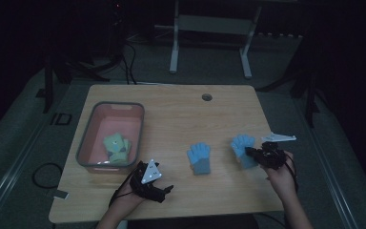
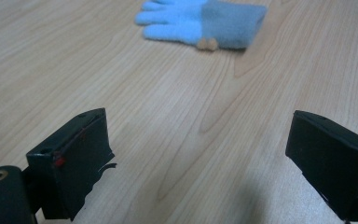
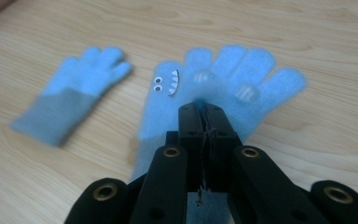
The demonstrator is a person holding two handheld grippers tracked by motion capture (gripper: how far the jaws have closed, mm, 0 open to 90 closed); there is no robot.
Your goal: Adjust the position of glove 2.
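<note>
My right gripper (image 1: pixel 253 153) sits at the right of the high view, jaws pinched tight together, pointing toward frame left. My left gripper (image 1: pixel 164 192) rests at lower centre-left, jaws spread wide apart, forearm entering from the bottom edge.

Light-blue fleecy cloth glove with googly eyes (image 3: pixel 223 84): soft, matt, fuzzy. Second blue-and-grey knit glove (image 3: pixel 72 93): same matt fleece. Pale wooden table (image 1: pixel 171 114): smooth, visible grain, faint sheen. Black plastic right gripper (image 3: pixel 204 116): matt. Pink plastic bin (image 1: pixel 86 138): slightly glossy.
</note>
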